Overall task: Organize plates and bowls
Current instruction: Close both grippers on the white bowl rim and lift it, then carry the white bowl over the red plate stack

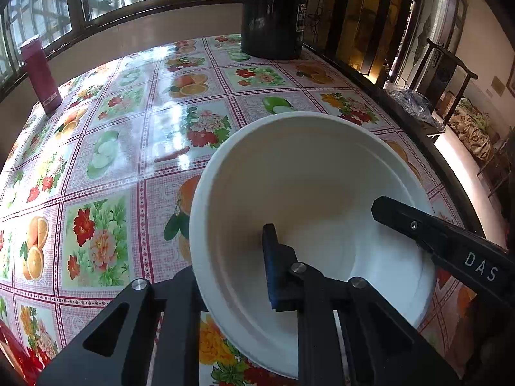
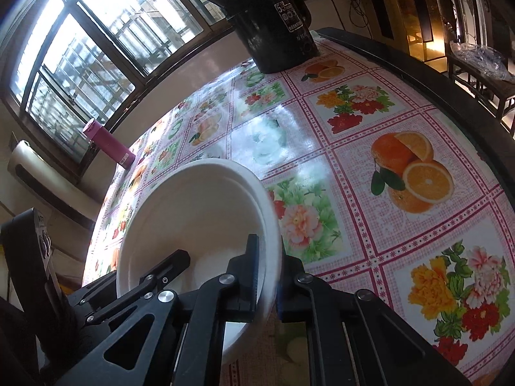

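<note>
A white bowl [image 1: 305, 173] is held tilted above the flowered tablecloth. My left gripper [image 1: 231, 273] is shut on its near left rim, one blue pad [image 1: 268, 257] inside the bowl and the other finger outside. The same bowl [image 2: 193, 206] shows in the right wrist view. My right gripper [image 2: 267, 276] is shut on its right rim, one finger inside and one outside. The right gripper's finger [image 1: 418, 225] reaches into the bowl in the left wrist view. The left gripper's finger [image 2: 167, 267] shows inside the bowl in the right wrist view.
A black electric kettle [image 1: 273, 13] [image 2: 273, 25] stands at the table's far edge. A magenta bottle [image 1: 40, 74] [image 2: 109, 141] stands at the far left by the window. The table's dark rim [image 2: 450, 96] runs along the right. A chair with a plastic bag [image 1: 415, 103] stands beyond.
</note>
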